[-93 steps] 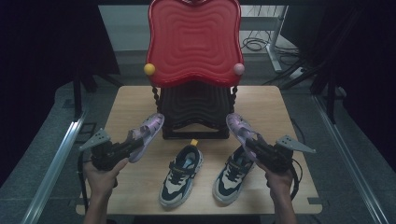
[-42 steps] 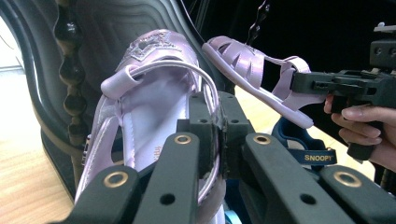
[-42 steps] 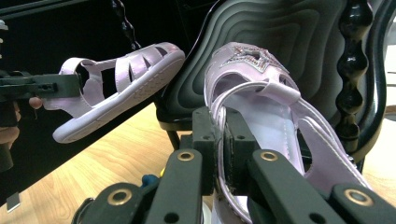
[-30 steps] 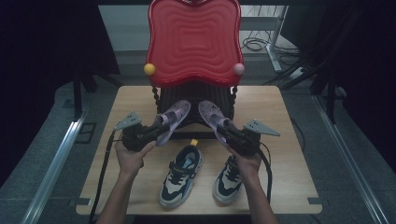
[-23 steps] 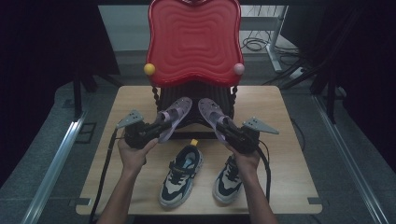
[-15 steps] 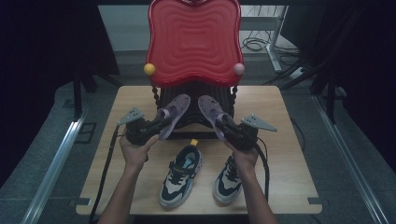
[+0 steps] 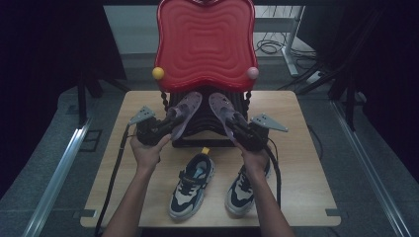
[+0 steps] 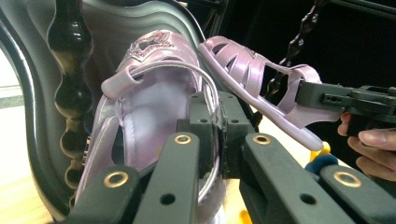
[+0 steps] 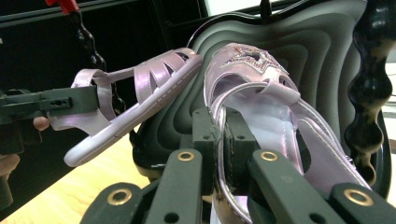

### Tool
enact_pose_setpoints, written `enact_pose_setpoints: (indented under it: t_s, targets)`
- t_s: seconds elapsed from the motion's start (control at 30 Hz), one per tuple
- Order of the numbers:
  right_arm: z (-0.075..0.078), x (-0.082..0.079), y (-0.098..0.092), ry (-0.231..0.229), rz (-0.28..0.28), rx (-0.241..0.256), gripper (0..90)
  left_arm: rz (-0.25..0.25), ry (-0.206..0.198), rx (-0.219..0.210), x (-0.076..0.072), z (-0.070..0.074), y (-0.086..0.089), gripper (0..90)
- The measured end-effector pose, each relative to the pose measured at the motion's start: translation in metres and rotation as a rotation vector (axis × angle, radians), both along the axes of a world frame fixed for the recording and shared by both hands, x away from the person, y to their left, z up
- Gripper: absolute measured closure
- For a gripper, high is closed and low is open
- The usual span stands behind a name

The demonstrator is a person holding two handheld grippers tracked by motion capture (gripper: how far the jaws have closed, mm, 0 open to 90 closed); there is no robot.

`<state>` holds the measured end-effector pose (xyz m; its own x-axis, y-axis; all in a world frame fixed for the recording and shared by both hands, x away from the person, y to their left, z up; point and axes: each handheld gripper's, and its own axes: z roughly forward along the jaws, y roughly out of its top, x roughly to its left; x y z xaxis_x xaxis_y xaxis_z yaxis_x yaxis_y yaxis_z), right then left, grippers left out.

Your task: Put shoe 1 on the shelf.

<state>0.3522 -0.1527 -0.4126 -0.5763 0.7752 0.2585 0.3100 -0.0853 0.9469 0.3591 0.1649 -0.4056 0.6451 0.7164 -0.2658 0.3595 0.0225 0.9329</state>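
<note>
Since three seconds ago both sandals have been carried inward from the table's outer sides, and since half a second ago they have barely shifted; they now sit raised over the dark seat of the small chair (image 7: 210, 126), toes pointing toward its red back. At the left, the left gripper (image 7: 165, 127) is clenched on the left sandal (image 7: 184, 112), its jaws pinching the thin back strap at the heel, as the left gripper view shows with the strap squeezed between the black pads. That sandal (image 8: 154, 121) is pale lilac with a glittery star on the toe strap, a soft lilac insole and a shiny curved ankle strap; it tilts toe-up against the ridged dark seat. Just beside it, toes nearly touching, the right sandal (image 7: 223, 111) is held the same way by the right gripper (image 7: 240, 132), which is clamped on its heel strap; in the right gripper view the right sandal (image 9: 261, 107) shows the same sequinned star and lilac lining. Seen side-on from the other gripper, each sandal has cut-out bands across the front and a pale flat sole. Nearer the person on the wooden table (image 7: 306, 163), a pair of dark blue and cream sneakers (image 7: 192, 185) lies side by side, well apart from the sandals.
</note>
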Motion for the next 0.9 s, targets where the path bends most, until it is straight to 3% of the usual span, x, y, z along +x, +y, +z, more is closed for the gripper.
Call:
enact_pose_setpoints:
  t_s: [0.17,0.4,0.53,0.77,0.9]
  targets:
    - [0.002,0.006,0.002,-0.003,-0.012,-0.002,85.7,0.001,-0.005,0.013,0.006,0.000,-0.004,86.9]
    - [0.006,0.012,0.004,-0.008,-0.028,-0.002,85.6,0.012,-0.017,-0.002,0.010,0.004,-0.005,86.9]
    - [0.005,0.018,0.009,-0.008,-0.038,-0.003,85.6,0.022,-0.035,0.037,0.013,0.005,-0.011,86.8]
    - [0.005,0.025,0.015,-0.019,-0.058,-0.012,85.6,0.032,-0.039,0.026,0.023,0.005,-0.013,86.8]
    - [0.009,0.030,0.019,-0.030,-0.074,-0.016,85.5,0.042,-0.046,0.058,0.027,0.006,-0.018,86.7]
